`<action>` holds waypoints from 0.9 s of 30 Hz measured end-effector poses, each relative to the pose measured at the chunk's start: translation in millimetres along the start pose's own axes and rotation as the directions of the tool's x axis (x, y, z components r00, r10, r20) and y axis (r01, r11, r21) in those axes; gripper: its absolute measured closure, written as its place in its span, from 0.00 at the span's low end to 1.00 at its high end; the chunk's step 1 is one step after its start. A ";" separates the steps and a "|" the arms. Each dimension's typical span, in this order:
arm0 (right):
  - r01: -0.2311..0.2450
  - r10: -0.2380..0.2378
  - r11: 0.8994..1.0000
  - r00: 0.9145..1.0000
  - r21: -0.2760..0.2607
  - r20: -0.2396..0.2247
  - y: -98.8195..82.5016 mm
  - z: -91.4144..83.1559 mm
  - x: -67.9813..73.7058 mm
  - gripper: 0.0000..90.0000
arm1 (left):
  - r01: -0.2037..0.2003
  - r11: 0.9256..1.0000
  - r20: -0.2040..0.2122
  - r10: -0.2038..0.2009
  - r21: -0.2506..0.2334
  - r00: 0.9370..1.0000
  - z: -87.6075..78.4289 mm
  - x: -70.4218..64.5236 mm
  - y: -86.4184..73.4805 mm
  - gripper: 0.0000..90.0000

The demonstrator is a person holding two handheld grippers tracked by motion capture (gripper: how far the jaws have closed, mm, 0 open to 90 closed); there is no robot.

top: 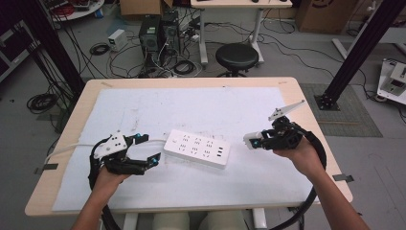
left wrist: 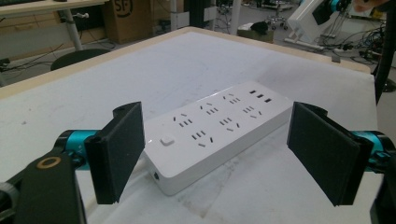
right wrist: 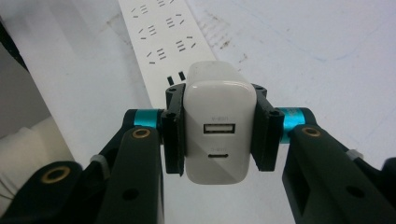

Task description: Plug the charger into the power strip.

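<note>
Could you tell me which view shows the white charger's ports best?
The right gripper view: the charger sits close up, clamped between the right gripper's fingers, both ports facing the camera. The high view shows it as a small white block; its ports cannot be made out there.

The power strip [top: 197,148] lies mid-table on the white mat [top: 191,108], the one thing in the way. Bare mat lies open beyond it and to both sides. The left gripper [top: 146,150], jaws wide, sits just beside the strip's left end; the right gripper [top: 252,141], clamping a charger [right wrist: 218,130], is near its right end.
</note>
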State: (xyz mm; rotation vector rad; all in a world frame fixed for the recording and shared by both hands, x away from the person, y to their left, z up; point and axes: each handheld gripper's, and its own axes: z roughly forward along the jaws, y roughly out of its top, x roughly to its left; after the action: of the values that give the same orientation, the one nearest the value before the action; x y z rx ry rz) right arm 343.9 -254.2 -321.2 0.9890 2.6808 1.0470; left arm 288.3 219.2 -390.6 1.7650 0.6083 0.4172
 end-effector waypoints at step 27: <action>0.225 -0.222 0.951 0.974 0.211 -0.038 82.9 34.3 14.5 0.71 | -0.047 0.999 -0.014 0.048 0.015 0.999 -7.8 -0.2 -11.4 0.21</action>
State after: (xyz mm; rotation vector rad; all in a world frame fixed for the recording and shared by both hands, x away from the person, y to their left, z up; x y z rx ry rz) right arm 387.7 -179.9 -292.5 0.6837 2.8785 0.7366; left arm 281.6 227.5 -399.5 1.7941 0.5817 0.4597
